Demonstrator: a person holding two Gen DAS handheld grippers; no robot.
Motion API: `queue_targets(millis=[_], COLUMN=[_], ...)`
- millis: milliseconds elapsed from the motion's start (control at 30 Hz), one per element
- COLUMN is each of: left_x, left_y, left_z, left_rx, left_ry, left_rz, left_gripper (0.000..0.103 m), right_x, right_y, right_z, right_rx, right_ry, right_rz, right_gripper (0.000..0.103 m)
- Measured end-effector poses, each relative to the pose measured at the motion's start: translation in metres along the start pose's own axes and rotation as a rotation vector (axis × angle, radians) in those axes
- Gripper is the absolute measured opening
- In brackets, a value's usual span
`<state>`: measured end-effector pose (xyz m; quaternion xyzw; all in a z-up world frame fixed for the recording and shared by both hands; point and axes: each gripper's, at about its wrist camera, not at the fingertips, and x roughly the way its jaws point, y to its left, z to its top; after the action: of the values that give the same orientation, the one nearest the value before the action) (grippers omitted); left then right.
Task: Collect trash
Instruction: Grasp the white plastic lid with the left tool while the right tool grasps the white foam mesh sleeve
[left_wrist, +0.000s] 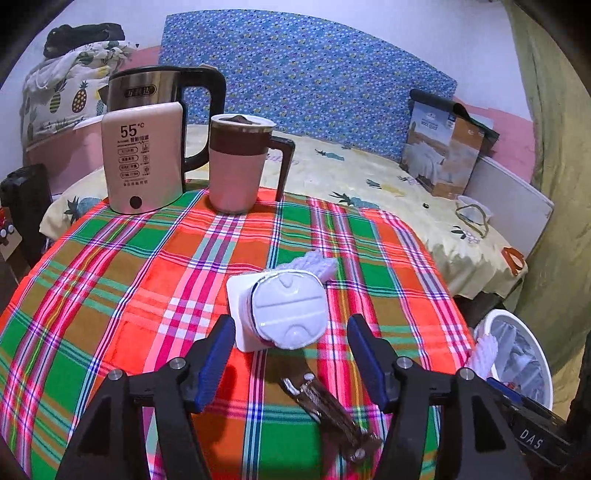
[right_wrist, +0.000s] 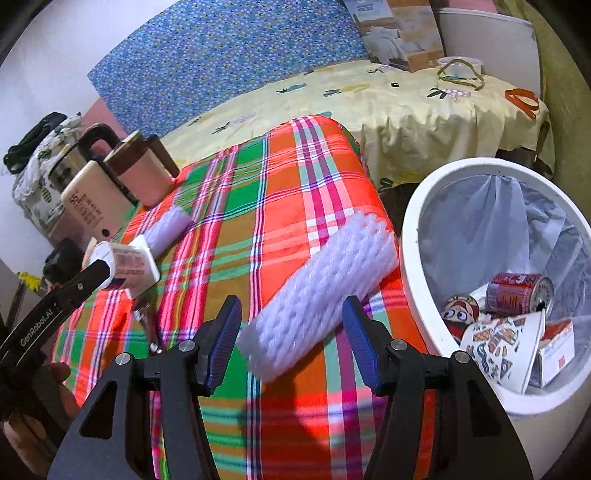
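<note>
Both my tongs are hovering spread over the plaid tablecloth (left_wrist: 110, 280).

My left gripper (left_wrist: 291, 347) is gaping around nothing, the white yogurt cup (left_wrist: 284, 308) lying on its side at twelve o'clock. My right gripper (right_wrist: 291, 332) is standing spread, the white foam net sleeve (right_wrist: 321, 288) lying loose between its pads, the white trash bin (right_wrist: 410, 258) sitting at three o'clock.

A lived-in bedroom at home.
You're looking across a counter (left_wrist: 110, 280) under a plaid cloth, with an electric kettle (left_wrist: 147, 140) and lidded mug (left_wrist: 240, 162) at upper left of the frame. Behind it lies a bed (left_wrist: 369, 177) in a pineapple-print sheet, backed by a blue floral headboard (left_wrist: 303, 74). A bedding box (left_wrist: 443, 147) sits upper right, piled laundry (left_wrist: 70, 74) far left, and a lined wastebasket (right_wrist: 410, 236) at the right edge.
</note>
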<state>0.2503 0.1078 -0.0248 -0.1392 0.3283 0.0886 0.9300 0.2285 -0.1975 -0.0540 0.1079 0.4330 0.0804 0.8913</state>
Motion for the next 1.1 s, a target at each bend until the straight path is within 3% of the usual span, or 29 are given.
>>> queue_targets(millis=[200, 267, 333, 367, 1100], left_x=[0.016, 0.018, 0.021, 0.021, -0.05], left_y=[0.009, 0.013, 0.016, 0.017, -0.008], left_z=[0.004, 0.004, 0.004, 0.003, -0.017], left_rx=[-0.031, -0.034, -0.03, -0.028, 0.078], left_ry=[0.01, 0.007, 0.017, 0.019, -0.043], left_rz=[0.035, 0.047, 0.042, 0.04, -0.029], left_gripper=[0.063, 0.061, 0.048, 0.048, 0.046], right_x=[0.013, 0.012, 0.011, 0.009, -0.044], right_y=[-0.001, -0.001, -0.003, -0.004, 0.003], right_z=[0.005, 0.006, 0.005, 0.004, -0.012], right_rx=[-0.009, -0.018, -0.016, -0.02, -0.101], right_ry=[0.014, 0.006, 0.003, -0.002, -0.098], right_rz=[-0.045, -0.047, -0.038, -0.035, 0.075], right_gripper=[0.058, 0.036, 0.03, 0.027, 0.024])
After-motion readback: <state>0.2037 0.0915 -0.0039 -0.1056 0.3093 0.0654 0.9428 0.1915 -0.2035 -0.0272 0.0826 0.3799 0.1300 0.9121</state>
